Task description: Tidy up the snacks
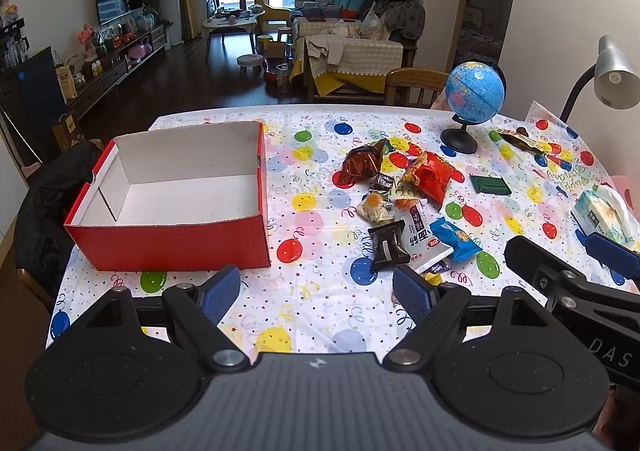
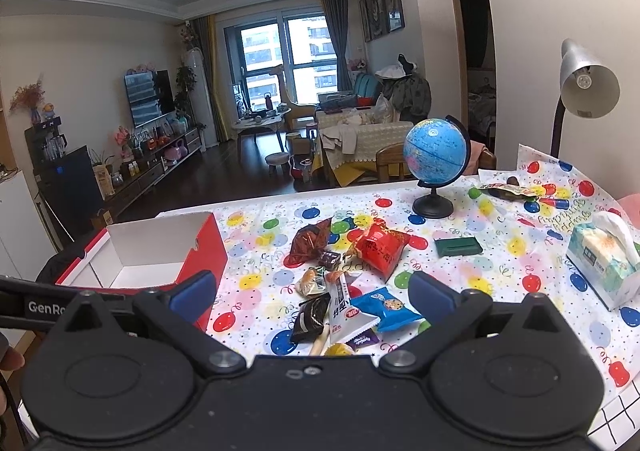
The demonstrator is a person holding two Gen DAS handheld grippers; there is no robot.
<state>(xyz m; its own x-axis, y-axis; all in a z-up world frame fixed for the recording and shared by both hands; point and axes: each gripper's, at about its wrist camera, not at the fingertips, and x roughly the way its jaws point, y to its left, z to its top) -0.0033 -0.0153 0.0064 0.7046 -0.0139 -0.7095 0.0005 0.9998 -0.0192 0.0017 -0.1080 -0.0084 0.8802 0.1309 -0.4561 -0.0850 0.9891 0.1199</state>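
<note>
A red cardboard box (image 1: 180, 243) with a white, empty inside stands on the left of the table; it also shows in the right wrist view (image 2: 208, 247). A pile of wrapped snacks lies to its right: a red bag (image 1: 434, 175), a brown bag (image 1: 360, 165), a blue pack (image 1: 456, 239), a black pack (image 1: 388, 247), a white pack (image 1: 424, 243). My left gripper (image 1: 316, 291) is open and empty, above the table in front of the box. My right gripper (image 2: 312, 293) is open and empty, just above the near end of the pile (image 2: 344, 291).
The table has a balloon-print cloth (image 1: 304, 179). A blue globe (image 1: 474, 91), a desk lamp (image 1: 612, 79), a tissue pack (image 1: 604, 215), a dark green flat box (image 1: 490, 184) and a snack bag (image 1: 520, 139) are at the right and back. Chairs stand at the table's far and left edges.
</note>
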